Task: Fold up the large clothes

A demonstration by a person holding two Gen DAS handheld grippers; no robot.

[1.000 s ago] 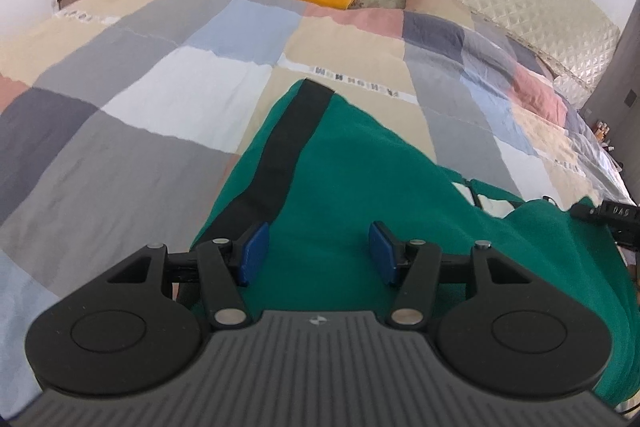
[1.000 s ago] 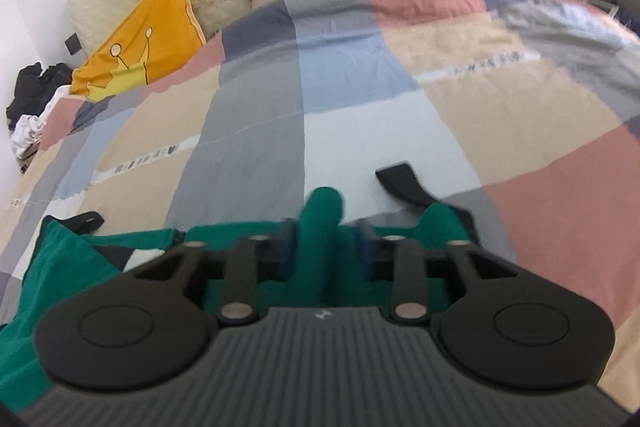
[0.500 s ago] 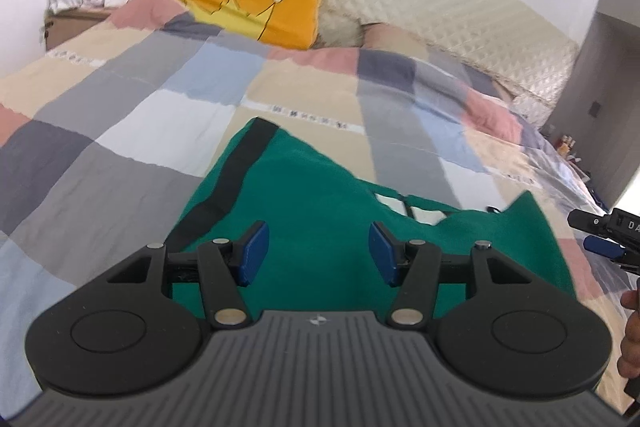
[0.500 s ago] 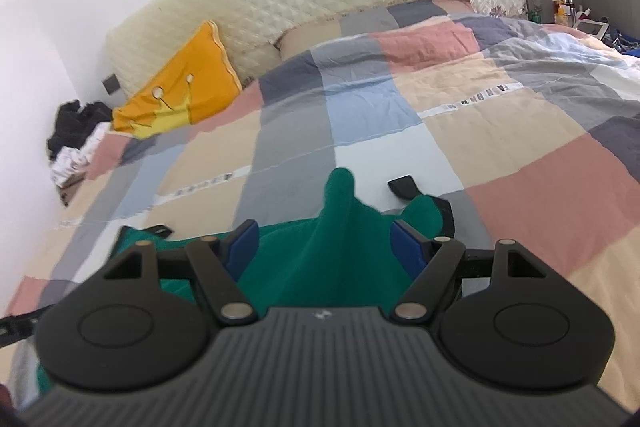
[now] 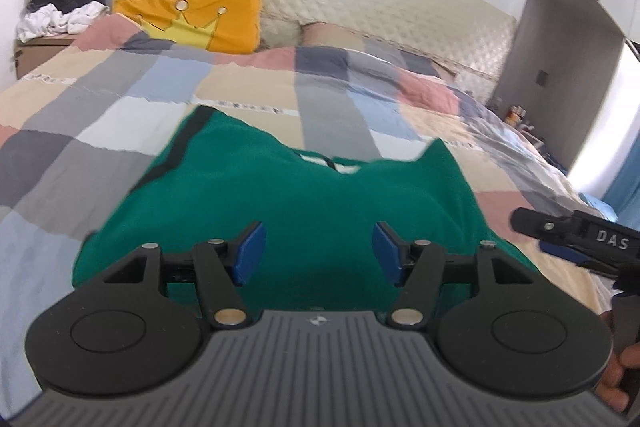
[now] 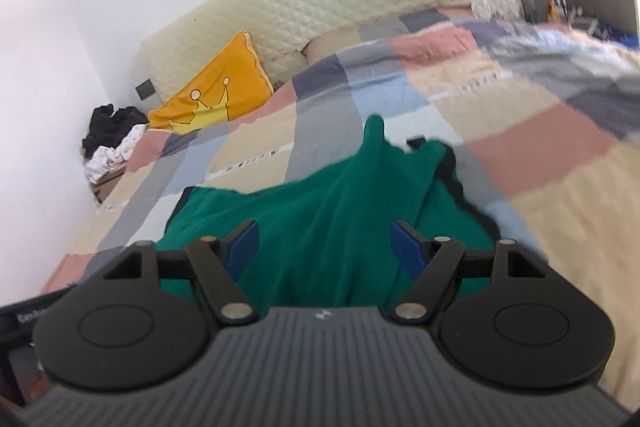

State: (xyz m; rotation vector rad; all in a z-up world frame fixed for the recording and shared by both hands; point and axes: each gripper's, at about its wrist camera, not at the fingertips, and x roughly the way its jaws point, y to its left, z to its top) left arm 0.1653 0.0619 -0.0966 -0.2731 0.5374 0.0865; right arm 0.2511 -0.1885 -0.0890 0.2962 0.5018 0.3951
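In the left wrist view, the left gripper [image 5: 316, 247], whose jaws have just been opening and grasp nothing, is held above the green garment [image 5: 288, 195] spread on the checked quilt [image 5: 100, 147]; the raised far corners could be left bunched. In the right wrist view, the right gripper [image 6: 324, 247] is likewise released over the garment's ridged fold, which may slump sideways unsupported.

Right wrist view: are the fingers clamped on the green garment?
No. The right gripper has its blue fingers spread apart, with the green garment lying loose between them.
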